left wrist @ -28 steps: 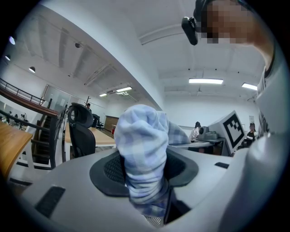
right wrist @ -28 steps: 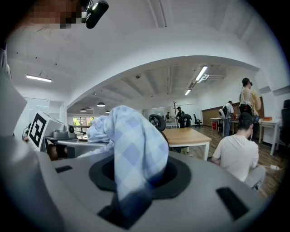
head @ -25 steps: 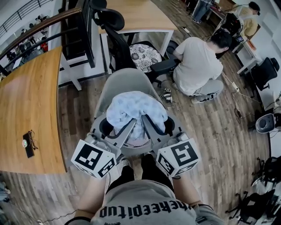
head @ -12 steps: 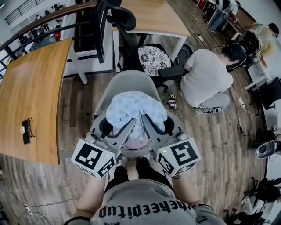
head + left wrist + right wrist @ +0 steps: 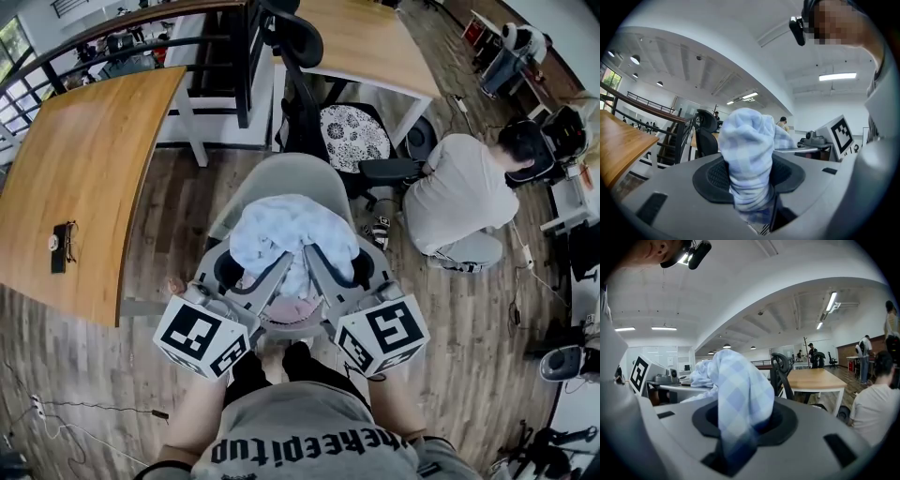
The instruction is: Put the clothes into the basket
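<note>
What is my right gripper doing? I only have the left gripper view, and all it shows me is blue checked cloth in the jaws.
Observer: The right gripper is shut on the same blue checked cloth; its own view shows the fabric pinched in its jaws.
Operator: What is underneath the cloth?
Observer: In the head view the bundle sits bunched between the left gripper and the right one, above a grey chair.
Operator: Is anyone close by?
Observer: Yes, a person is seated on the floor to the right of that chair.
</note>
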Available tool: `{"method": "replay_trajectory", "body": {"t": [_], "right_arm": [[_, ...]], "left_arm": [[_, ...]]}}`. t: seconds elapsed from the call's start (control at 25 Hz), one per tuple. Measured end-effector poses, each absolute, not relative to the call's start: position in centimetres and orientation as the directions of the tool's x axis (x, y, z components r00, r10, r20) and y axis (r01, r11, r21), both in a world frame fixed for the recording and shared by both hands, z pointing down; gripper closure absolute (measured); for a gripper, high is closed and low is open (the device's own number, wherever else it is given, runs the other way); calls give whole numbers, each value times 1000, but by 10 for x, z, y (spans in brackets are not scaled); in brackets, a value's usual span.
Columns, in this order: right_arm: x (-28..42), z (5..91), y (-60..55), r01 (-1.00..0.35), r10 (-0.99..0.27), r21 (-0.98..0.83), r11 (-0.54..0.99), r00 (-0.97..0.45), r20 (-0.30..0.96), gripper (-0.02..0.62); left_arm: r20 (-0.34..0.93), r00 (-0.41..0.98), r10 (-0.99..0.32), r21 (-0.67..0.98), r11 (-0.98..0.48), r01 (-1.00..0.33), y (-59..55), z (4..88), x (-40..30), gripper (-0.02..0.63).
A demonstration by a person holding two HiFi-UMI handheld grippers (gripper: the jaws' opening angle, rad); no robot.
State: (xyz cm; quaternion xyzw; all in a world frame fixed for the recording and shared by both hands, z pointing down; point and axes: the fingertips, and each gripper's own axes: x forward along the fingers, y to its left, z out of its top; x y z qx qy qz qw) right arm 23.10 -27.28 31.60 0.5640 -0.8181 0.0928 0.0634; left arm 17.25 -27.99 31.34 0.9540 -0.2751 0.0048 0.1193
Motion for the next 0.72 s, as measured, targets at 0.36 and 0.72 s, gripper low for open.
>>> {"method": "replay_trajectory", "body": {"t": [0.36,0.72], "right_arm": [[234,323,-278,-897,-870,-90,432,-441,220,446],[239,344,-278,-862,-828,-115,493,-506,241,446]], "left_arm": [[91,797,-597,235,-765,-600,-280,321,175,408],[127,750,-649,247,-712,-658,-275,340,180,408]]}}
